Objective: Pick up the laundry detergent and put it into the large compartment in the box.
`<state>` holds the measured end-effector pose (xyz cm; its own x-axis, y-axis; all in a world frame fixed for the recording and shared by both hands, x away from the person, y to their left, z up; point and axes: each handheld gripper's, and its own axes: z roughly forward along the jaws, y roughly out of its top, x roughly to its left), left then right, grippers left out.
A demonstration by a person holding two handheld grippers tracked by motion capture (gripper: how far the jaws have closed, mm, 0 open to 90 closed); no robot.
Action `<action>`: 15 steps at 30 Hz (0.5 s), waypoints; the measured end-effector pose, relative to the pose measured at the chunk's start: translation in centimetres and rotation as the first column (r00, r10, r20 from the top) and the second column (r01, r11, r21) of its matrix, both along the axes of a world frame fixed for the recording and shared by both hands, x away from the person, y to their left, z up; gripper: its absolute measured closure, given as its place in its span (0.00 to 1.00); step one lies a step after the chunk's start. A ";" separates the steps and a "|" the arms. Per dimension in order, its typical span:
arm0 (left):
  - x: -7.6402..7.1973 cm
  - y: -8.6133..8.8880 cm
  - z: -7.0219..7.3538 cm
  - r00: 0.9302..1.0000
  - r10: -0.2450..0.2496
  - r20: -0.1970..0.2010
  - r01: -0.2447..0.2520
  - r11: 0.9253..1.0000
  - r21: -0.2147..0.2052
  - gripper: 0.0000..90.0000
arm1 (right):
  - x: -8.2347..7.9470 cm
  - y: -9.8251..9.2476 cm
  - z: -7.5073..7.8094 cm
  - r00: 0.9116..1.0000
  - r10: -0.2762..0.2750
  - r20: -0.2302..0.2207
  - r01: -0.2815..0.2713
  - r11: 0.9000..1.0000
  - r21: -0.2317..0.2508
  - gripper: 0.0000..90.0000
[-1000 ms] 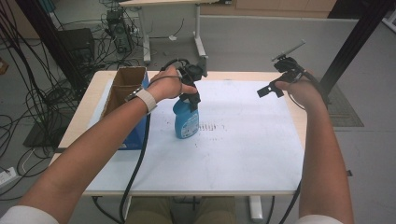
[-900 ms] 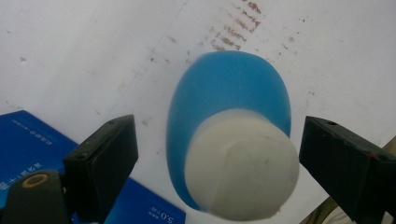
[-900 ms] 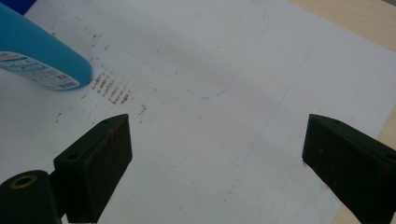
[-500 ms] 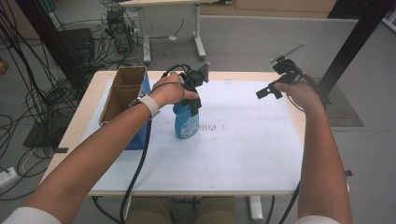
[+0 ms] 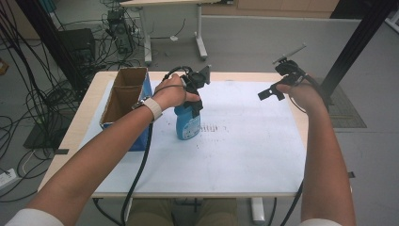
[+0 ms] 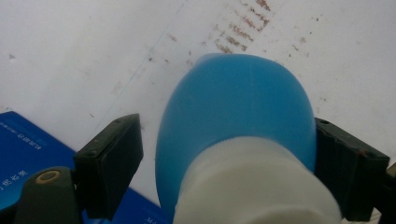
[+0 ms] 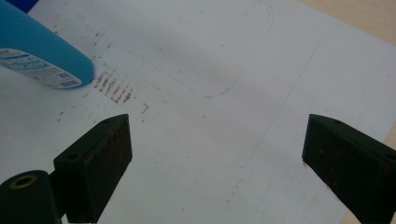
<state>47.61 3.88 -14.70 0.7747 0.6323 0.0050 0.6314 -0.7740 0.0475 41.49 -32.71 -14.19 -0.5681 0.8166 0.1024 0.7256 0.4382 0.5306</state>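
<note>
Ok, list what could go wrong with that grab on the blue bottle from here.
1. The left gripper has just been closing around the blue bottle, but one jaw looks short of the bottle while the other is against it, so an uneven squeeze could tip it.
2. The bottle's shoulder is rounded and smooth, so the jaws may slide up onto the white cap.
3. The cardboard box stands close beside it and could get knocked.

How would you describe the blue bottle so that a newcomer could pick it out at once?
Start at the white sheet covering the table. Near its left edge, just right of the open cardboard box, the bottle stands upright between the jaws of the left gripper. It is the one blue plastic thing with a printed label and a white neck.
</note>
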 end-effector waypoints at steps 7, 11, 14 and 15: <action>0.0 0.1 -0.3 1.000 0.007 0.004 -0.007 1.000 0.001 0.20 | 0.1 0.1 0.0 1.000 0.003 -0.001 -0.003 1.000 -0.001 0.09; 0.0 0.0 -0.4 1.000 0.005 0.004 -0.005 1.000 -0.002 0.21 | 0.1 0.0 0.0 1.000 0.000 -0.001 0.000 1.000 -0.001 0.09; 0.0 0.1 -0.4 1.000 0.005 0.005 -0.005 1.000 -0.008 0.22 | 0.0 -0.1 0.0 1.000 -0.001 0.000 0.001 1.000 0.000 0.09; 0.0 0.1 -0.4 1.000 0.005 0.007 -0.005 1.000 -0.008 0.22 | 0.0 -0.1 0.0 1.000 -0.001 0.000 0.001 1.000 0.000 0.09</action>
<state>47.59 3.95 -15.06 0.7714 0.6364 0.0050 0.6351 -0.7703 0.0584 41.50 -32.81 -14.22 -0.5668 0.8174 0.1027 0.7265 0.4371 0.5303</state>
